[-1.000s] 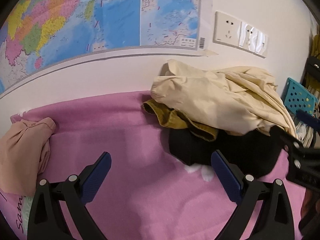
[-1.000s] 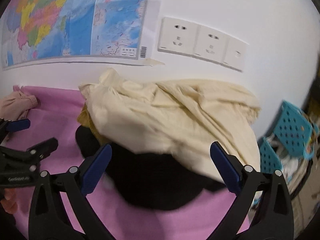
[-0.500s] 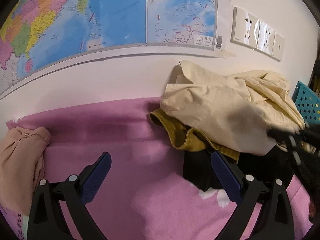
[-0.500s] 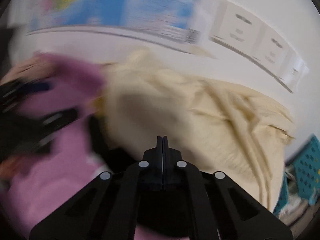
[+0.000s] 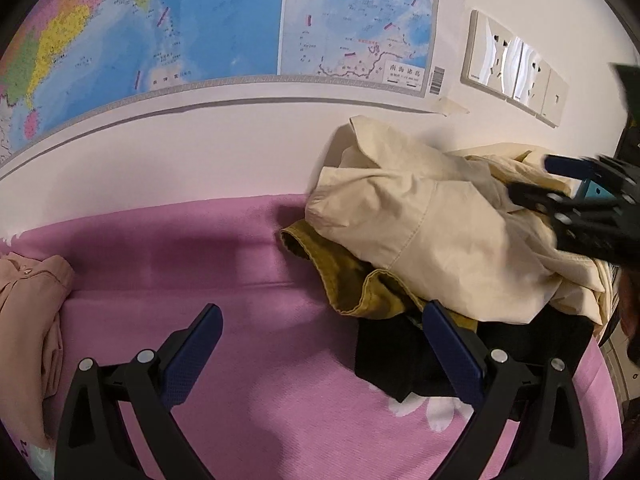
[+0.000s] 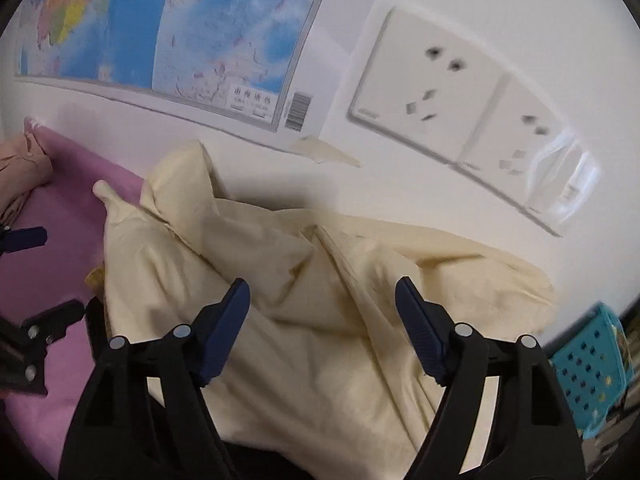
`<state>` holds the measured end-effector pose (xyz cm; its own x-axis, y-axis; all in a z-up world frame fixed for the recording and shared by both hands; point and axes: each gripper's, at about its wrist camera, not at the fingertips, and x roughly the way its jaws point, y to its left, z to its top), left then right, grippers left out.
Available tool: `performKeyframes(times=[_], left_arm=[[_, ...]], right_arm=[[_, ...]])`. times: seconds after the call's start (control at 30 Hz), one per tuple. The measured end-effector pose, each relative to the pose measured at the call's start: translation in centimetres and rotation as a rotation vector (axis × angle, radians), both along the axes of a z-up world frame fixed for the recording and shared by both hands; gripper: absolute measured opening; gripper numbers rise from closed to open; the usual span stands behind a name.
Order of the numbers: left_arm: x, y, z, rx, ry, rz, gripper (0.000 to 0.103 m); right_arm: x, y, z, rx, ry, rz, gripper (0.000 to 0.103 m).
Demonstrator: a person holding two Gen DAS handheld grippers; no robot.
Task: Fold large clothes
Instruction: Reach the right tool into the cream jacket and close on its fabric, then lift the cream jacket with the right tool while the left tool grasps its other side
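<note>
Above the pile of clothes at the wall end of the pink bedspread (image 5: 168, 264), the right gripper (image 6: 322, 304) is pointing steeply downward at the cream garment (image 6: 304, 280), its black frame filling the lower part of its own view. Its jaws have just been opening after a brief close and are standing well apart, with nothing clamped; the blue pads are hanging over the cream cloth without pressing it. In the left wrist view the same gripper (image 5: 536, 180) is showing as a blurred black frame with a blue tip over the right side of the heap.

The left gripper (image 5: 320, 340) is angling down over the bedspread, jaws spread wide and gripping nothing, one fingertip over bare pink cloth, the other in front of the black garment (image 5: 400, 356).

The cream garment (image 5: 424, 236) is lying crumpled in soft, thick folds with stitched seams, leaning against the white wall. Beneath it a mustard garment (image 5: 344, 280) with a hemmed edge is poking out, and the black one is lying flat at the bottom. A pinkish-beige garment (image 5: 28, 320) is bunching at the left edge. The bedspread is looking finely woven, with white patches. A glossy map (image 5: 200, 32) and white sockets (image 6: 448, 100) are hanging on the wall; a perforated teal basket (image 6: 588, 364) is sitting at right.
</note>
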<state>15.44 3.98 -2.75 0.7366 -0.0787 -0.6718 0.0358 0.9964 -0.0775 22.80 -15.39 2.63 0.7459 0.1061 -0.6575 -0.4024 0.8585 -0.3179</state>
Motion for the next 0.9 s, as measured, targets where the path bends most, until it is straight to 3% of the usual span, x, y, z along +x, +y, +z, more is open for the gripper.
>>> performKeyframes(times=[0.1,0.17,0.23,0.33,0.37,0.4,0.47,0.63,0.77,0.9], left_arm=[[0.4,0.2,-0.4,-0.006,0.011,0.006,0.096],[0.6,0.4,-0.6,-0.008,0.013,0.010,0.096],[0.7,0.5,-0.8,-0.006,0.013,0.013,0.096],[0.9,0.4,-1.1,0.002,0.020,0.013,0.096],[0.9,0.5,-1.1,0.003,0.021,0.013,0.096],[0.9,0.6,-1.2,0.004,0.022,0.012,0.096],[0.8,0.9,-1.1,-0.001,0.018,-0.001,0.096],[-0.4,1.2,0.1,-0.038,-0.058,-0.090,0.096],[-2.5,0.0,2.5,-0.135,-0.168,-0.274,0.096],[-4.8,-3.0,5.0,-0.131,-0.310,-0.469,0.096]], right_arm=[[0.2,2.5,-1.0,-0.093,0.002,0.126,0.072],[0.5,3.6,-1.5,-0.162,-0.033,0.143,0.072],[1.7,4.0,-1.7,-0.145,-0.010,0.150,0.070],[4.1,3.8,-1.5,-0.087,0.047,0.192,0.045],[4.2,3.7,-1.4,-0.077,0.059,0.207,0.021],[4.3,3.5,-1.2,-0.070,0.059,0.211,0.019],[2.9,2.8,1.2,-0.032,0.004,0.187,0.015],[-2.8,-3.7,11.1,0.172,-0.193,0.092,0.015],[-6.8,-7.1,16.0,0.190,-0.287,0.023,0.014],[-7.9,-8.9,19.7,0.253,-0.335,-0.005,0.014]])
